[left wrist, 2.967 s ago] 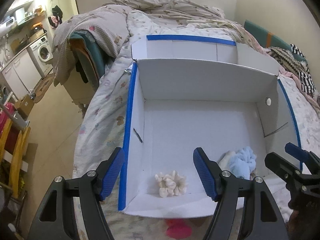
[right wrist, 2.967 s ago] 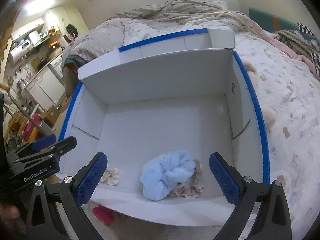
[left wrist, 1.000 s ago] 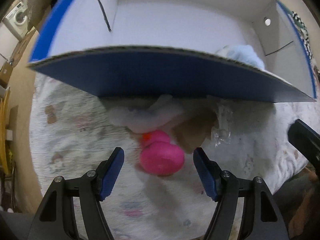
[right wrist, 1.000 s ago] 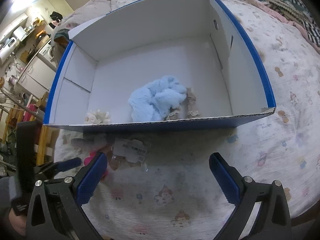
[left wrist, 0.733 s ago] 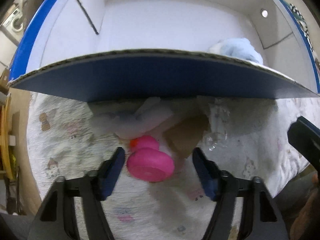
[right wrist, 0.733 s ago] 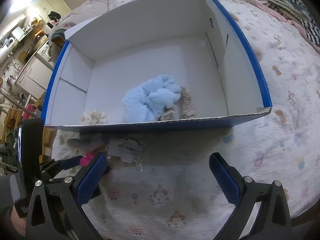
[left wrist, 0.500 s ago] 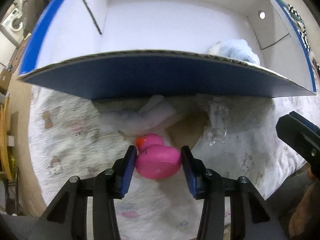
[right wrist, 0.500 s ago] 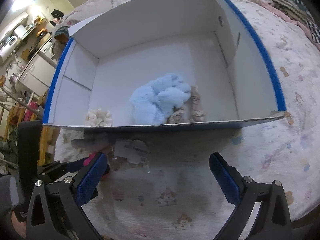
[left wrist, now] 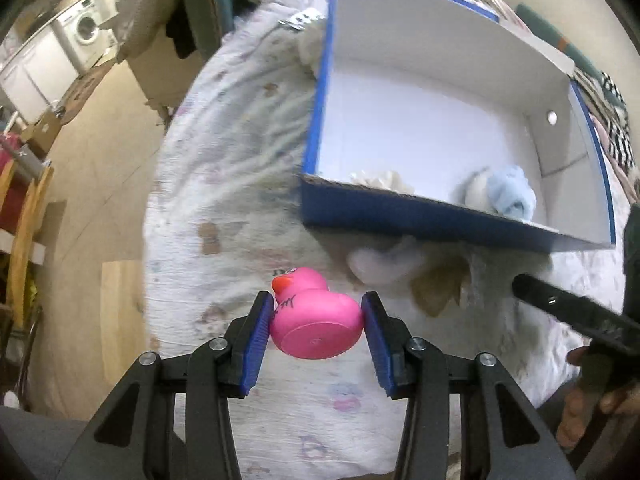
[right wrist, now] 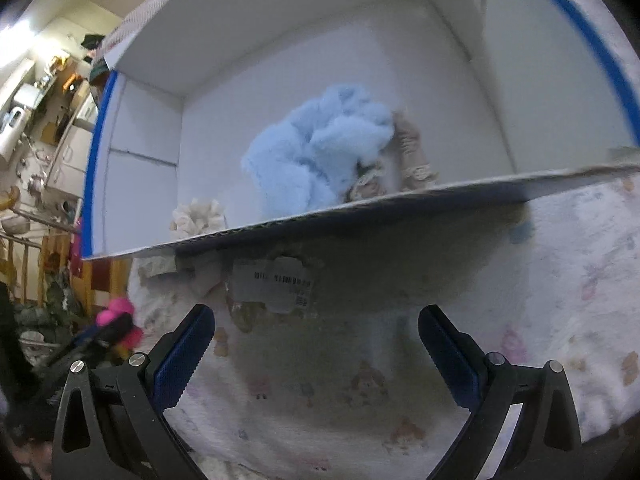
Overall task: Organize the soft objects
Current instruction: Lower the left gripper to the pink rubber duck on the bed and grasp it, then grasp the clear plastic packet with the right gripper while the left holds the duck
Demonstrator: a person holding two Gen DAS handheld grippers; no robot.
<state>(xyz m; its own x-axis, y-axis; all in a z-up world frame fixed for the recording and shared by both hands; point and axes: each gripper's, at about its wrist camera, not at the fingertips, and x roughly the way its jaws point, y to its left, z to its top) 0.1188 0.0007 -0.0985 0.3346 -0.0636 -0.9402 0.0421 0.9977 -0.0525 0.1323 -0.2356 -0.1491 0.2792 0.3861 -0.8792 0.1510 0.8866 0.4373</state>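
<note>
My left gripper (left wrist: 316, 320) is shut on a pink rubber duck (left wrist: 314, 320) and holds it above the bed, in front of and left of the blue-edged white box (left wrist: 440, 216). The duck also shows in the right wrist view (right wrist: 118, 312). In the box lie a blue fluffy cloth (right wrist: 316, 156), a cream frilly item (right wrist: 198, 216) and a beige frilly item (right wrist: 412, 156). My right gripper (right wrist: 316, 344) is open and empty, low over the bed just before the box's front wall. A plastic-wrapped item with a barcode label (right wrist: 276, 284) lies between its fingers' line and the box.
A white soft item and a tan piece (left wrist: 436, 284) lie on the patterned bedspread (left wrist: 224, 184) under the box's front edge. The bed's left edge drops to the floor (left wrist: 92, 152). Washing machine and cabinets stand far left.
My left gripper closed on the pink duck and lifted it back and to the left, away from the box. My right gripper moved lower and closer to the box front.
</note>
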